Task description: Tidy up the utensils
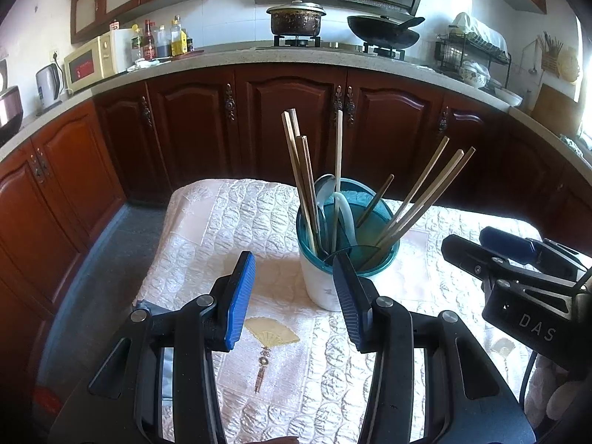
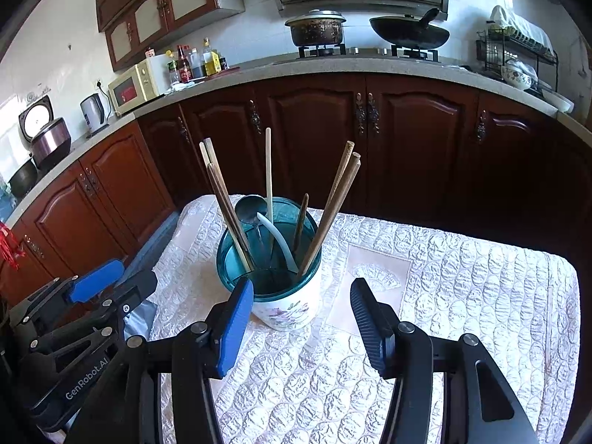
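Blue-padded left gripper [image 1: 294, 288]: spread wide, nothing between its fingers; it hovers low over the table just in front of the utensil holder, whose base sits beside its right finger.
Left gripper from the other side: seen in the right wrist view [image 2: 111, 285] at the far left edge, off the table's left corner.
Right gripper [image 2: 301, 318]: released as well, jaws wide apart and holding nothing; the holder stands just ahead, nearer its left blue pad [image 2: 231, 333] than its dark ribbed right pad.
Right gripper from the left wrist view [image 1: 492, 248]: at the right edge, over the table, apart from the holder.
Utensil holder [image 1: 323, 285]: white cup with a floral print and a translucent teal top [image 2: 229, 259], upright on the table, towards its left half.
Chopsticks [image 1: 301, 185]: one bundle leans against the left rim, a single pale stick stands nearly upright in the middle, and another bundle [image 2: 335, 203] leans out to the right.
Spoons: a metal spoon [image 2: 249, 209] stands bowl-up at the back left of the holder; a white curved spoon handle [image 2: 277, 240] arcs inside beside it.
Short dark stick [image 2: 300, 222]: inside the holder, right of centre; what it is cannot be told.
Table [image 2: 462, 296]: covered with a pale quilted cloth carrying a fan motif [image 1: 272, 335].
Background: dark red cabinets [image 1: 288, 118] under a stone counter, with a lidded pot [image 1: 296, 18] and a wok [image 1: 384, 31] on the stove.
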The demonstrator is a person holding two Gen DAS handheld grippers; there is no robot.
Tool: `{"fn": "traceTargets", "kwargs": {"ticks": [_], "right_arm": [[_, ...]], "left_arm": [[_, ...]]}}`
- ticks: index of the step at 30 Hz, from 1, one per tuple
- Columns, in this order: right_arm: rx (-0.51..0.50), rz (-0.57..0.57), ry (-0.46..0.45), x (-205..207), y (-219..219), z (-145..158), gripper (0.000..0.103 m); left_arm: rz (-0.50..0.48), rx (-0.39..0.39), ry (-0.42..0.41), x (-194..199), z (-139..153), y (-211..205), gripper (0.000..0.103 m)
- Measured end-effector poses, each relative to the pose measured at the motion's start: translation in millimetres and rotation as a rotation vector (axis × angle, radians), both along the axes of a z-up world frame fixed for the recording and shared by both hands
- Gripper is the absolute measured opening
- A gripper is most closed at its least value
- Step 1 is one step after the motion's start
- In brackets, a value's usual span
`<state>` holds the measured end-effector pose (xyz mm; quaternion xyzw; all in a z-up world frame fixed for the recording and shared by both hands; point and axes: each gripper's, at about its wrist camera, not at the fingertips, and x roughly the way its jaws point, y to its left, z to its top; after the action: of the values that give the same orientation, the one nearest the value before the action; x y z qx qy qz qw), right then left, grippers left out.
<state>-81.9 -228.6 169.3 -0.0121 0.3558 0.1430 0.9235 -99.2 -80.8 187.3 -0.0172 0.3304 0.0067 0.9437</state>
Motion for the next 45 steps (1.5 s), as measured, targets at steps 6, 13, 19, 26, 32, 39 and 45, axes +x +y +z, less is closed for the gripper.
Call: {"fn": "traceTargets", "kwargs": {"ticks": [6,13,19,26,32,39,45], "right_arm": [[0.0,-0.001,0.006,1,0,-2,0.053],[-0.005,-0.002,0.017,4,-1,-7,0.053],[-0.008,0.0,0.021,5,-1,-9,0.053],[-0.009,-0.005,0.032,7,-1,-11,0.053],[-0.015,-0.001,0.036,7,1,-13,0.053],[-0.018,0.002,0.042,9,3,-16,0.053],[-0.021,0.007,0.048,10,4,-18,0.053]], "left_arm": [[0.006,0.001,0.006,2,-3,-1,0.043],[0.004,0.016,0.002,2,-5,-4,0.043],[0.004,0.018,0.01,4,-8,-5,0.043],[0.006,0.019,0.014,4,-10,-6,0.043],[0.004,0.018,0.022,5,-12,-7,0.043],[0.004,0.015,0.027,6,-12,-6,0.043],[0.002,0.015,0.036,7,-14,-7,0.043]]}}
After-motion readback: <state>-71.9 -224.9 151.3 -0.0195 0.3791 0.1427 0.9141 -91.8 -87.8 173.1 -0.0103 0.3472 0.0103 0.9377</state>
